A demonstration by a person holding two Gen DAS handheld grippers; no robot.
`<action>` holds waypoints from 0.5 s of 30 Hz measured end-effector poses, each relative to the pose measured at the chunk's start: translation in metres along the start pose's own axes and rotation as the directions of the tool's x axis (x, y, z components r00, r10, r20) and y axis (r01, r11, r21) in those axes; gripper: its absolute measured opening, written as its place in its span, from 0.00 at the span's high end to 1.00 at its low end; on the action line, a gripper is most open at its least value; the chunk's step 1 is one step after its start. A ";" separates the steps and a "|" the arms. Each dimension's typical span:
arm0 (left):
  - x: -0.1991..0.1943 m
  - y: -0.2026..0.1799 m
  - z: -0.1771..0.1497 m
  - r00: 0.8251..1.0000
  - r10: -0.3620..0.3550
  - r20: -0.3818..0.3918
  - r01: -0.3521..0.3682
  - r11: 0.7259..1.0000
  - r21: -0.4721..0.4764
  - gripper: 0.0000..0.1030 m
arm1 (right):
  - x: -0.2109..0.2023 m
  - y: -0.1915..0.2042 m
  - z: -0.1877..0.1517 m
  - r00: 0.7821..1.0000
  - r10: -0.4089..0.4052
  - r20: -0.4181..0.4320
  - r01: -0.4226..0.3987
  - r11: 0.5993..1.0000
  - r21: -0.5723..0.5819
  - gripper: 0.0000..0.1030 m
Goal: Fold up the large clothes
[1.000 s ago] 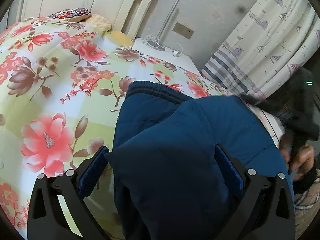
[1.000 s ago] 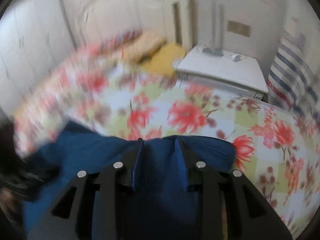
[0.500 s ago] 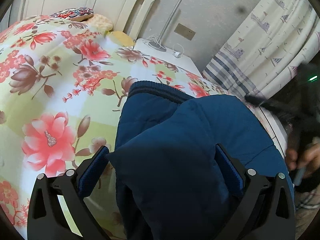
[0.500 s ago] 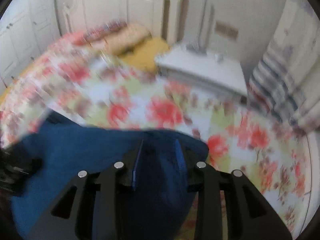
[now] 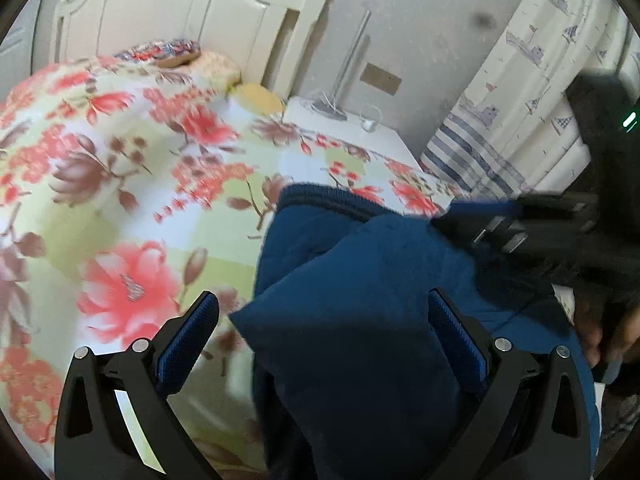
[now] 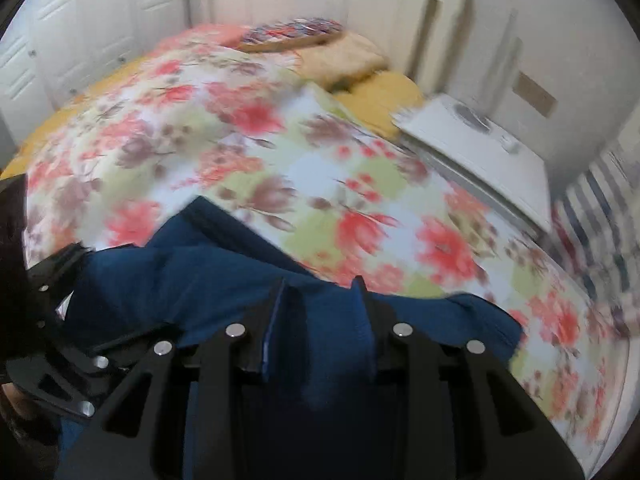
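A dark blue padded jacket point(image 5: 372, 300) lies partly folded on the floral bedspread point(image 5: 132, 200) near the bed's front edge. My left gripper point(image 5: 320, 328) is open, its jaws wide apart, with a fold of the jacket lying between them. My right gripper point(image 6: 320, 312) is shut on a fold of the jacket point(image 6: 224, 276) and holds it over the bed. The right gripper also shows in the left wrist view point(image 5: 532, 228) at the jacket's right side.
A white headboard point(image 5: 224, 20) and pillows point(image 6: 344, 56) are at the far end. A white nightstand point(image 6: 480, 152) with a lamp base stands right of the bed. Striped curtains point(image 5: 520, 100) hang at the right. White wardrobe doors point(image 6: 80, 20) line the left wall.
My right gripper has carried the jacket fold left across the bed. My left gripper has stayed open over the jacket and shifted slightly.
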State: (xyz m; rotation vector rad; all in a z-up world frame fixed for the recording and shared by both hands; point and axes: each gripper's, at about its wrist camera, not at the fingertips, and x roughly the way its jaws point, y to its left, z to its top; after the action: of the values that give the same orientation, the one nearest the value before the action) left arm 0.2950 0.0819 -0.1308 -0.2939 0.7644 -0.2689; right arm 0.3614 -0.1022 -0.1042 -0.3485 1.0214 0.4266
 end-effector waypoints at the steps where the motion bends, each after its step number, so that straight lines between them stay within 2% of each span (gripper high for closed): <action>1: -0.008 0.001 0.000 1.000 0.010 0.018 -0.010 1.000 -0.003 0.04 | 0.009 0.005 -0.002 0.999 -0.025 -0.025 0.024 0.999 -0.023 0.69; 2: -0.028 0.007 -0.001 0.996 0.044 0.083 -0.041 0.999 -0.029 0.04 | 0.010 0.009 -0.002 0.998 -0.046 -0.033 0.044 0.998 -0.043 0.69; 5: -0.073 0.039 -0.010 0.981 0.058 0.185 -0.028 0.987 -0.160 0.04 | -0.011 0.019 0.002 0.994 -0.103 -0.021 0.102 0.992 -0.072 0.68; 7: -0.105 0.066 -0.019 0.969 0.109 0.220 -0.059 0.973 -0.224 0.04 | -0.037 0.036 0.004 0.998 -0.037 0.052 0.043 0.993 -0.110 0.68; 9: -0.124 0.079 -0.026 0.963 0.139 0.229 -0.081 0.966 -0.246 0.04 | -0.056 0.060 0.007 0.995 0.026 0.097 -0.011 0.987 -0.159 0.68; 11: -0.136 0.082 -0.036 0.964 0.145 0.224 -0.089 0.966 -0.245 0.04 | -0.048 0.092 0.008 0.997 0.020 0.070 -0.002 0.968 -0.252 0.68; 13: -0.139 0.071 -0.046 0.970 0.139 0.198 -0.102 0.977 -0.190 0.04 | -0.016 0.117 0.004 0.998 -0.058 -0.010 0.052 0.949 -0.312 0.71; 15: -0.139 0.054 -0.054 0.978 0.120 0.171 -0.100 0.988 -0.119 0.04 | 0.004 0.139 -0.001 0.987 -0.159 -0.019 0.138 0.908 -0.396 0.76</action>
State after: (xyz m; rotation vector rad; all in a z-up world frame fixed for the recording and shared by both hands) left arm 0.1680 0.1709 -0.0983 -0.3730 0.6176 -0.0943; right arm 0.2935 0.0181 -0.1196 -0.7987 0.9475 0.4870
